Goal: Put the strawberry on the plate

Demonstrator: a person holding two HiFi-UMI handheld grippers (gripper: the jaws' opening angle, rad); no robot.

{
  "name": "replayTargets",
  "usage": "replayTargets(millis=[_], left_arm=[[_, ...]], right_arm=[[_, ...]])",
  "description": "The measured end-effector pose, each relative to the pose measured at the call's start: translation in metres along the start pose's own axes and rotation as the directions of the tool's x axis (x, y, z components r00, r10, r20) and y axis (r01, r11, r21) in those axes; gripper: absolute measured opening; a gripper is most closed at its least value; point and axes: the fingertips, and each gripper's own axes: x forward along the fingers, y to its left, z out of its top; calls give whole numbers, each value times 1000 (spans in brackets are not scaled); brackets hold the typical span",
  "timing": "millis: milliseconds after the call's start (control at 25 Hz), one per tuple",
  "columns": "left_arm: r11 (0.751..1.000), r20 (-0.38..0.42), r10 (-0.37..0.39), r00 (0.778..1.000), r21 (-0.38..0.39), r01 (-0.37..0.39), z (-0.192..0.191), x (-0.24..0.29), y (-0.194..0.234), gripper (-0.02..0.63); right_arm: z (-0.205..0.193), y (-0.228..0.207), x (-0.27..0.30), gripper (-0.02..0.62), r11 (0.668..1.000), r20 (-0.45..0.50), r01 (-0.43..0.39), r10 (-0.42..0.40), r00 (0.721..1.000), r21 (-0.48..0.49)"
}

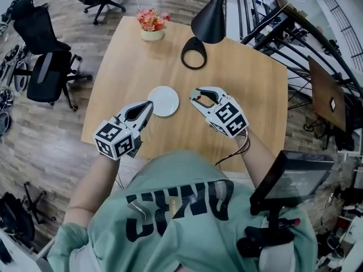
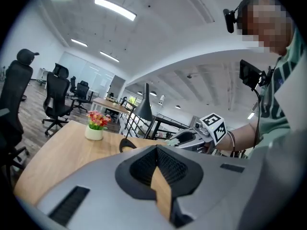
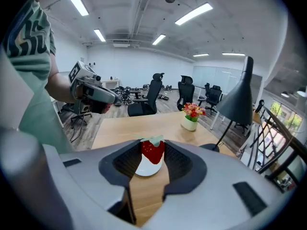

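A red strawberry (image 3: 152,150) with a green leafy top sits between the pads of my right gripper (image 3: 152,152), which is shut on it. In the head view my right gripper (image 1: 196,98) hovers just right of the small white plate (image 1: 163,101) in the middle of the wooden table (image 1: 130,61). In the right gripper view the plate (image 3: 146,168) shows just beyond and below the berry. My left gripper (image 1: 148,107) hangs at the plate's near left edge, its jaws shut with nothing in them. The left gripper view looks across the table at the right gripper (image 2: 184,138).
A small pot of flowers (image 1: 152,25) stands at the table's far edge. A black desk lamp (image 1: 209,16) with a ring base (image 1: 194,54) stands at the far right. Office chairs (image 1: 48,75) are on the floor to the left, a railing (image 1: 295,33) to the right.
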Motion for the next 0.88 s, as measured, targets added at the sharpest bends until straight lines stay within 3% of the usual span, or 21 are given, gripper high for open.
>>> replayTargets(millis=[320,880], left_arm=[[996,-30,83,996,-10,-83,-21,-1,58,2],[986,-116,127,985,-93,-139,-89,10,106,2]], right_arm=[[-6,10,74,147,996,-37,-91,91,995,2],[-71,32,169,147,982,-153,-190,190,970,10]])
